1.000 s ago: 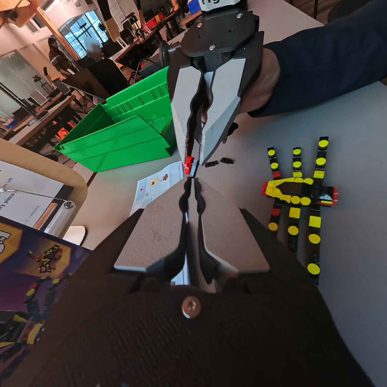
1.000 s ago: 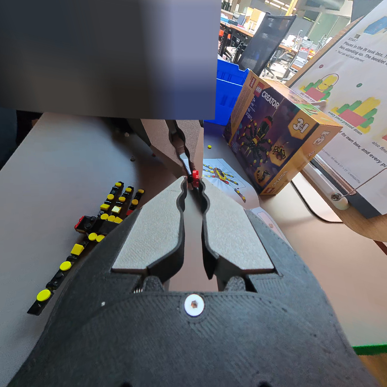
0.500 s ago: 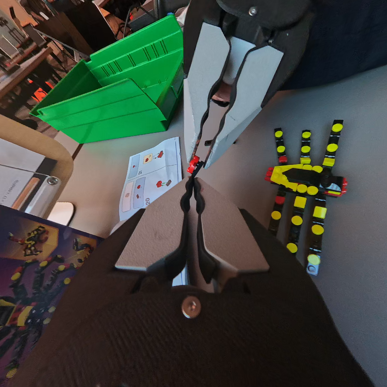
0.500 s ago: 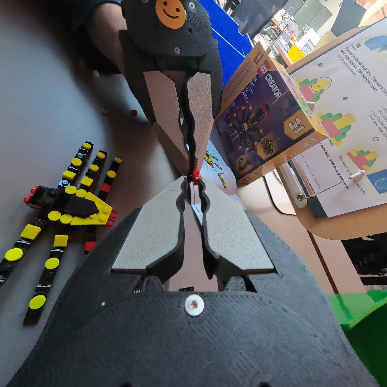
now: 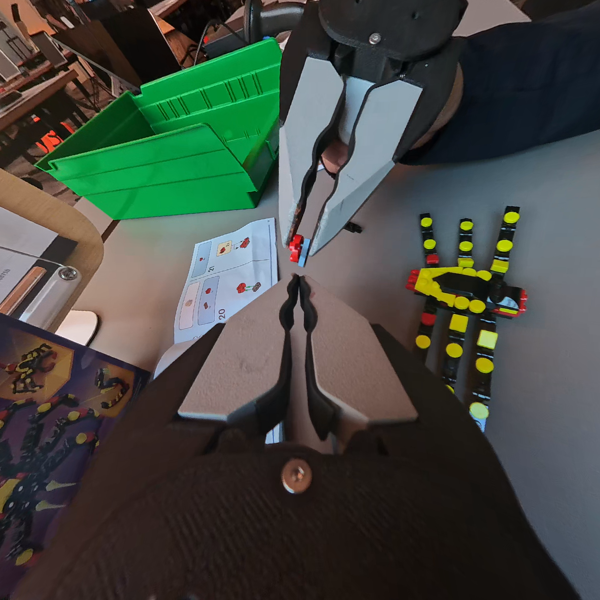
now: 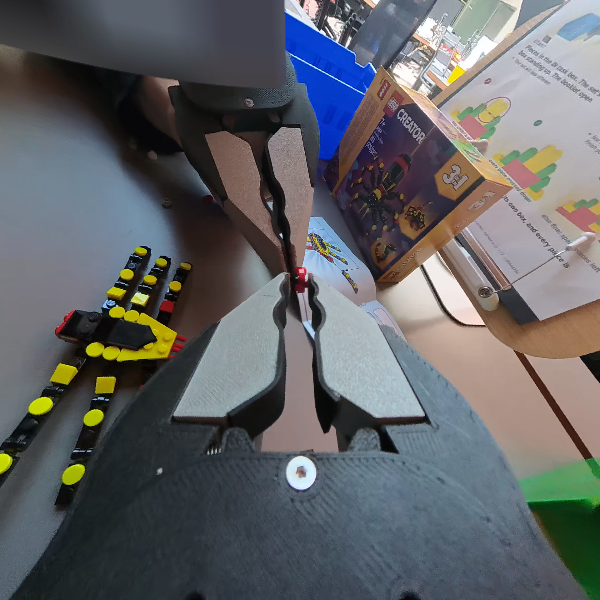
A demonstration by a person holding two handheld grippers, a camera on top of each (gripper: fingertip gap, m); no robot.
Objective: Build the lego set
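Observation:
My right gripper is shut on a small red-and-light-blue Lego piece, held above the table. The left wrist view shows it coming from above with the piece between its grey fingertips. My left gripper is shut with nothing visible in it, its brown tips just short of that piece. It points at the right gripper tip to tip. The partly built black, yellow and red spider model lies flat on the grey table, also in the right wrist view.
An instruction sheet lies under the grippers. A green bin stands behind it. The Lego box, a blue bin and a wooden board with a printed sheet stand alongside. Small loose pieces lie on the table. Less than 4 cm separates the two grippers' tips.
My left gripper's tips touched the red-and-blue piece before; now a small gap separates them. The right gripper still holds the piece. Both grippers have tilted more toward the table.

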